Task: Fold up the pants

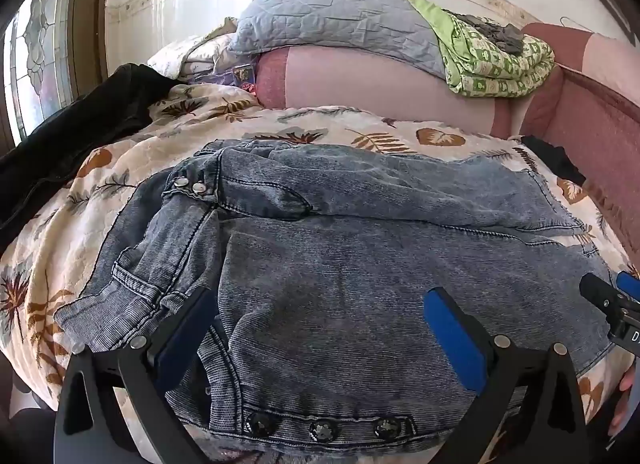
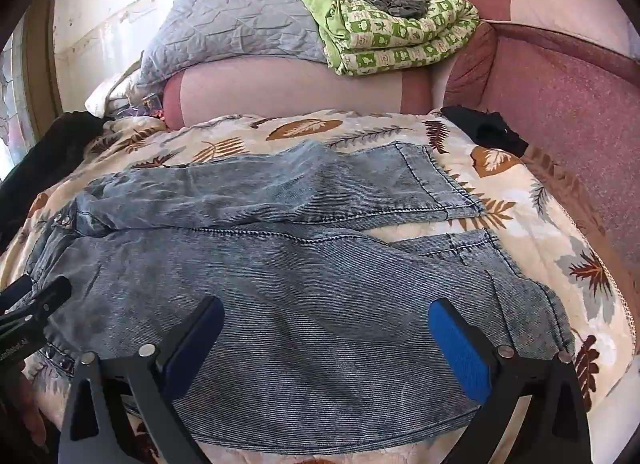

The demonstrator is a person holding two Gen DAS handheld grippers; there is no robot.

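A pair of grey-blue denim pants [image 1: 360, 256] lies spread on a leaf-print bedspread [image 1: 100, 191], waistband to the left with metal snaps, legs running right. In the right wrist view the pants [image 2: 300, 264] show both leg hems at the right. My left gripper [image 1: 320, 304] is open, hovering over the waist area near the front waistband with its dark studs. My right gripper [image 2: 326, 314] is open above the near leg; nothing is between its blue pads. The right gripper's tip also shows in the left wrist view [image 1: 612, 296].
A black garment [image 1: 72, 143] lies at the bed's left. A smaller black cloth [image 2: 484, 127] lies at the far right. A pink headboard cushion [image 2: 288, 87] carries a grey quilt [image 2: 232, 27] and a green folded blanket [image 2: 396, 35]. A window [image 1: 36, 63] is at left.
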